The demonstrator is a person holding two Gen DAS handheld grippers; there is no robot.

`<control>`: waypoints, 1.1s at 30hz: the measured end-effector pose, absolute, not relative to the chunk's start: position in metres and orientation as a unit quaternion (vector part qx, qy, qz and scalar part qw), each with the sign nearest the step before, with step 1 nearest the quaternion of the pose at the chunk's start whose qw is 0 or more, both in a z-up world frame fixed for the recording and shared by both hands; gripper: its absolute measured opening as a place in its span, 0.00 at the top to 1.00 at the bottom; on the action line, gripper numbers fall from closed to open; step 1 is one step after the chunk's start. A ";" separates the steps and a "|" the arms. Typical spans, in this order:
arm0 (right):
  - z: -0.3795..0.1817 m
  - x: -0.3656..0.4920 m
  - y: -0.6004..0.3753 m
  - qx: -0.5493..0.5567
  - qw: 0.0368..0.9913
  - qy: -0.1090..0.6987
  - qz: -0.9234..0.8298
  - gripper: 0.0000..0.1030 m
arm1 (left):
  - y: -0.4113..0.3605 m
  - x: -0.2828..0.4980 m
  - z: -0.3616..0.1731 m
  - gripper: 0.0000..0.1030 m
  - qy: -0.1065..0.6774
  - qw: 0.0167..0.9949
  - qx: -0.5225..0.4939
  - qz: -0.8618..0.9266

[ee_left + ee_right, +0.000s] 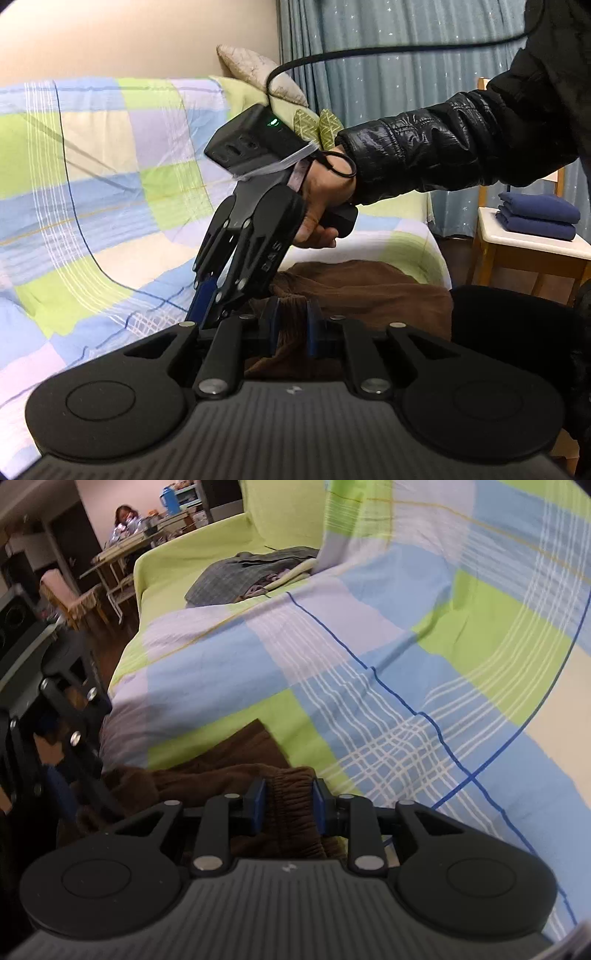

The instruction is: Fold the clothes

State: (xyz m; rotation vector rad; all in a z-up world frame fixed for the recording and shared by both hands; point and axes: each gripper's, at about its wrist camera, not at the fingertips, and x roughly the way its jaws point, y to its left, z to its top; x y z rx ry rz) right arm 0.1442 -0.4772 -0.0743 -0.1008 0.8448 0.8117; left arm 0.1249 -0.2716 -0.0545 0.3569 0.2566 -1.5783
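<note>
Pinching a bunched fold of the brown garment (pixel 354 291) between their blue pads, the left tongs (pixel 291 328) sit low over the edge of the sofa (pixel 110 166). The right tongs (pixel 290 805) are clamped on the gathered elastic waistband of the same garment (pixel 236 771), which lies crumpled at the front edge of the seat, on the checked cover (pixel 369 664) of blue, green, lilac and cream squares with thin white and dark blue lines. In the left wrist view the right tongs (pixel 207 299) angle down toward the cloth, held by a hand (pixel 325 206) in a black padded sleeve (pixel 443 147).

Behind, a pale wall meets a grey-blue curtain (pixel 388 74). A cushion (pixel 258 74) leans at the sofa's corner. Beside the sofa, a wooden chair (pixel 524 247) with a white seat carries folded navy clothes (pixel 535 216). In the right wrist view, grey checked clothing (pixel 251 574) lies further along the sofa, and a person (pixel 123 520) sits at a distant surface (pixel 122 554).
</note>
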 end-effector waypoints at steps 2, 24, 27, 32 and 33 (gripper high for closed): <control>-0.056 0.139 -0.474 -0.042 0.826 0.368 0.426 0.78 | -0.267 0.125 -0.050 0.85 0.109 0.684 0.153 -0.704; -0.090 0.115 -0.539 0.071 0.880 0.356 0.307 0.59 | -0.279 0.178 -0.059 0.85 0.129 0.701 0.152 -0.685; -0.088 0.103 -0.562 0.136 0.893 0.325 0.281 0.59 | -0.283 0.184 -0.056 0.85 0.120 0.699 0.161 -0.686; -0.093 0.081 -0.568 0.159 0.903 0.311 0.252 0.59 | -0.299 0.209 -0.065 0.85 0.140 0.714 0.168 -0.665; -0.095 0.076 -0.567 0.163 0.904 0.308 0.247 0.58 | -0.304 0.214 -0.071 0.85 0.154 0.717 0.172 -0.657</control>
